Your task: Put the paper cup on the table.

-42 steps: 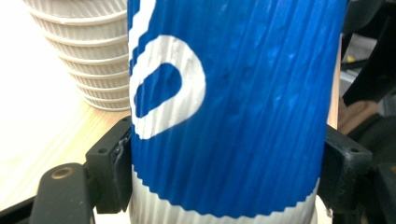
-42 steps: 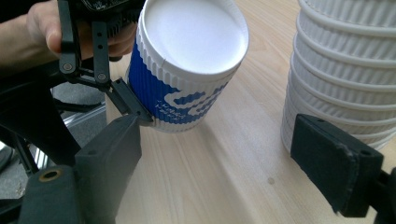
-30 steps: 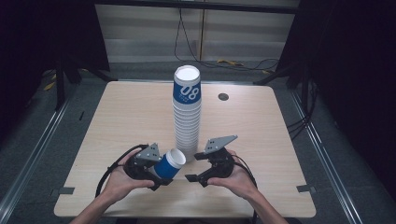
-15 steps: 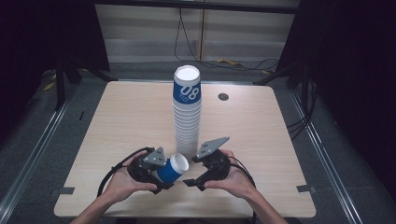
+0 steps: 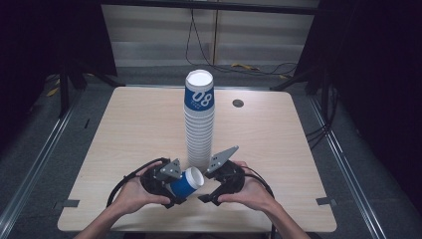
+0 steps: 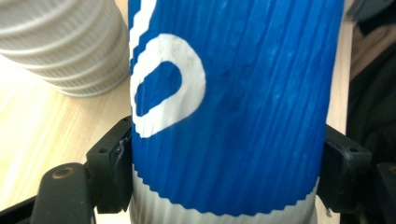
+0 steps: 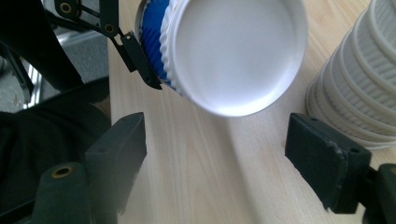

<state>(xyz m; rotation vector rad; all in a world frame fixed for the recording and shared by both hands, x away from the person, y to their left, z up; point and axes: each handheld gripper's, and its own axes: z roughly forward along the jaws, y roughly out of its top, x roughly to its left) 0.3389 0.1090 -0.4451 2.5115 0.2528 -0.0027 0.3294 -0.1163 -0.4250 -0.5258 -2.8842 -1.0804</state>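
A blue ribbed paper cup [image 5: 186,182] is clamped sideways by the left gripper [image 5: 171,186]; the right gripper [image 5: 211,191], just closing partway, is held empty.

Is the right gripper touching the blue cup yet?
Apart. In the right gripper view the right gripper has open jaws with the blue cup ahead of them, bare table between.

Overhead light falls brightly on the table [image 5: 124,134], while the room around it stays dark. Up close, the blue cup [image 6: 233,107] is soft, its white base [image 7: 233,51] slightly glaring.
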